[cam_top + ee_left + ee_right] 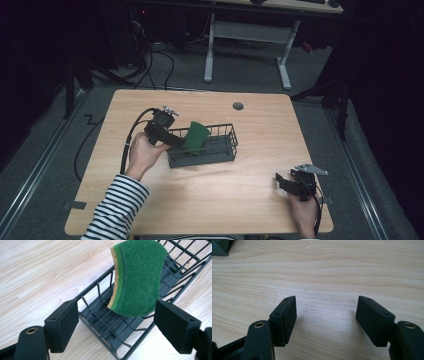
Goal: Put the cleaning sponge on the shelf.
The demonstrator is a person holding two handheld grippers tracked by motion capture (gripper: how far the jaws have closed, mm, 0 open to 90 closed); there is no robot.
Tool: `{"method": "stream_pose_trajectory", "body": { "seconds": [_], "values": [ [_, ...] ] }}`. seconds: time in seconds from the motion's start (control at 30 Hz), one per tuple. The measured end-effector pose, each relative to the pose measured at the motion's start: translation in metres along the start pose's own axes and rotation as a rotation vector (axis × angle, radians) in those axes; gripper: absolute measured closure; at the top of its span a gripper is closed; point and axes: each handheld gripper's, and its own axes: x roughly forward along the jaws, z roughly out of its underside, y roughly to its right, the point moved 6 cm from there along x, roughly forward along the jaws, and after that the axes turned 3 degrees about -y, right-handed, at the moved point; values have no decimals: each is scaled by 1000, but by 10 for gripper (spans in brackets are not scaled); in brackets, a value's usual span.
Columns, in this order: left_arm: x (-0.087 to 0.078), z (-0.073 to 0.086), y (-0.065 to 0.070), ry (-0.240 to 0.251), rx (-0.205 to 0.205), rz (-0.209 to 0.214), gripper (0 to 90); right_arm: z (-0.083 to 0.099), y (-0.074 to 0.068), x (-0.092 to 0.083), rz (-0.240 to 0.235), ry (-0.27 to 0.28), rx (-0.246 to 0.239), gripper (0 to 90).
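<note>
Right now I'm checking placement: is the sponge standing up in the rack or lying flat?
Standing: the sponge leans on edge inside the wire rack, green face showing.

On the light wooden table [215, 195], the dark grey wire basket [220, 150] stood left of centre, and a green scouring sponge with a yellow backing [137, 277] leaned upright inside it, rising above the rim and blocking the basket's left half, while the right half lay free between the wire walls. The left gripper [115, 325] hung with its jaws spread wide just short of the sponge, a gap left on either side. The right gripper [325, 320] had its jaws parted over bare wood near the front right corner, with a broad open stretch of tabletop between it and the basket.
</note>
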Motion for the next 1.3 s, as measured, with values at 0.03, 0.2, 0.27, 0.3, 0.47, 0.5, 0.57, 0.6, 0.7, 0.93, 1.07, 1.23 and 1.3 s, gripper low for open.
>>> {"method": "stream_pose_trajectory", "body": {
  "seconds": [0.03, 0.2, 0.27, 0.3, 0.47, 0.5, 0.57, 0.6, 0.7, 0.93, 1.07, 1.23, 1.3],
  "values": [
    [0, 0, 0, 0, 0, 0, 211, 0, 0, 0, 0, 0, 0, 331],
    [-8, 13, -7, 30, -26, -3, 219, 0, 0, 0, 2, -3, 0, 331],
    [-11, 19, -11, 44, -47, -2, 222, 0, 0, 0, 2, -3, -1, 331],
    [-14, 26, -15, 56, -67, 9, 224, 0, 0, 0, 3, -3, -1, 331],
    [-19, 39, -22, 76, -100, 8, 235, 0, 0, 0, 4, -2, -5, 332],
    [-21, 45, -25, 85, -114, 5, 237, 0, 0, 0, 5, -2, -5, 331],
    [-24, 50, -28, 99, -131, 4, 241, 0, 0, 0, 5, -2, -7, 331],
    [-25, 53, -30, 102, -136, 5, 242, 0, -1, 0, 6, -2, -7, 331],
    [-27, 60, -33, 114, -155, 1, 242, 0, -1, 0, 7, -2, -9, 331],
    [-30, 83, -41, 136, -197, 2, 243, 0, -1, 0, 12, -4, -10, 331],
    [-32, 97, -45, 155, -231, 4, 246, 0, -1, 0, 15, -5, -13, 331],
    [-31, 110, -48, 164, -254, 1, 248, 0, -2, 0, 16, -6, -14, 331],
    [-30, 116, -49, 168, -265, -2, 249, 0, -2, 1, 17, -6, -15, 331]
  ]
}}
